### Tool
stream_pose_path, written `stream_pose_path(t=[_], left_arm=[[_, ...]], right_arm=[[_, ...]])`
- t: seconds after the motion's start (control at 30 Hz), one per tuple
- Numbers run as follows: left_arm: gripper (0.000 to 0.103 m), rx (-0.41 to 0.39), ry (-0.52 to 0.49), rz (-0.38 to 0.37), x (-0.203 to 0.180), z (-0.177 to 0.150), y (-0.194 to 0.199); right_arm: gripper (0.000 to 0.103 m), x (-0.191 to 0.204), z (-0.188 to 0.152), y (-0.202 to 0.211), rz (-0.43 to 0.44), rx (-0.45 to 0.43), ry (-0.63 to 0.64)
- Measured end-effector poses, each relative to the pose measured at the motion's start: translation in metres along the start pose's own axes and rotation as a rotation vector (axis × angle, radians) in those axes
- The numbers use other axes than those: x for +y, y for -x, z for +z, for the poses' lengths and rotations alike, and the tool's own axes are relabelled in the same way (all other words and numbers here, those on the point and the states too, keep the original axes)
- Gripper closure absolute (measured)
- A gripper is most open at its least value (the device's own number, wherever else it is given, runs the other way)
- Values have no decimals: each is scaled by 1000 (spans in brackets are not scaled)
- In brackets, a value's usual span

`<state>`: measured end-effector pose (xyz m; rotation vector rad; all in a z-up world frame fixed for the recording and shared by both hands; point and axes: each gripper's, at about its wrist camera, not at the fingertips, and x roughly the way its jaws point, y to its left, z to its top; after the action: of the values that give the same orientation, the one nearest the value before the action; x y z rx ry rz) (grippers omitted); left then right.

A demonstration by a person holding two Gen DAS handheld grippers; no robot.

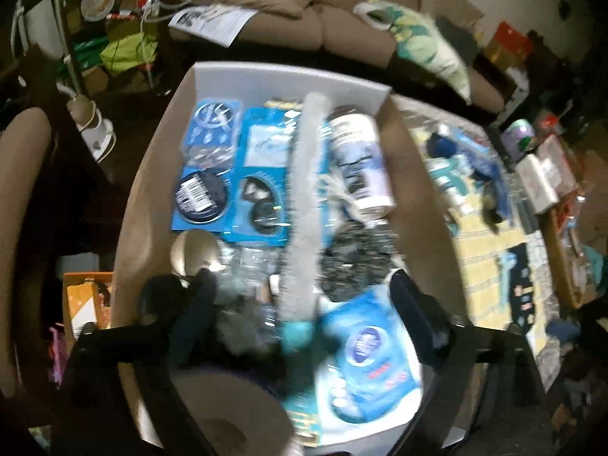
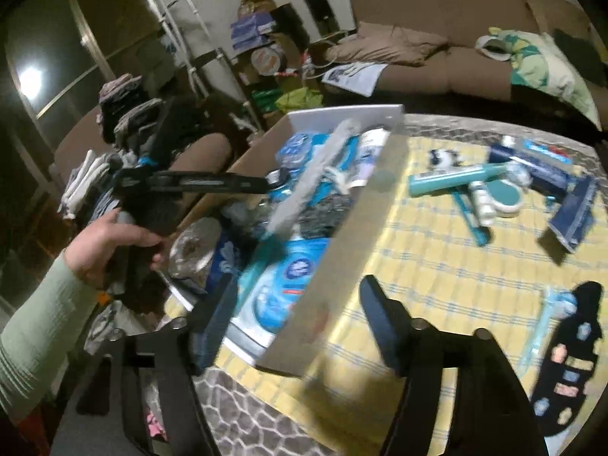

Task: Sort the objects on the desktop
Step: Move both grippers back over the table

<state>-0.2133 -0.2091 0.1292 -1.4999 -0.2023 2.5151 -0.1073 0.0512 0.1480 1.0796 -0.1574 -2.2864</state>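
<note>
Plainly, your box (image 1: 152,174) sat on the surface (image 2: 437,266) collecting sorted items, the long grey brush (image 1: 304,205) lying diagonally inside; your left gripper (image 1: 304,296) and right gripper (image 2: 300,304) hung released, jaws holding nothing (frames blurred).

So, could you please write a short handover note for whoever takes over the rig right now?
Left gripper: open, empty, above the cardboard box.
Right gripper: open, empty, over the box's near wall.
Done: the long grey brush, white bottle and blue wipes pack lie in the box.
Left: the teal tube, dark blue carton and black card are on the yellow tablecloth.
</note>
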Motion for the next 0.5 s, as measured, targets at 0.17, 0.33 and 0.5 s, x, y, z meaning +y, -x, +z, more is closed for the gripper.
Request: stream_pose_path(t=[0.17, 0.33, 0.5], left_arm=[[0, -60, -49, -60, -48, -14, 26], [0, -98, -123, -100, -110, -31, 34], [0, -88, -149, -151, -167, -48, 12]], right_arm=[[16, -45, -12, 38, -104, -32, -50], [14, -102, -27, 76, -221, -58, -130], [14, -150, -43, 99, -281, -86, -222]])
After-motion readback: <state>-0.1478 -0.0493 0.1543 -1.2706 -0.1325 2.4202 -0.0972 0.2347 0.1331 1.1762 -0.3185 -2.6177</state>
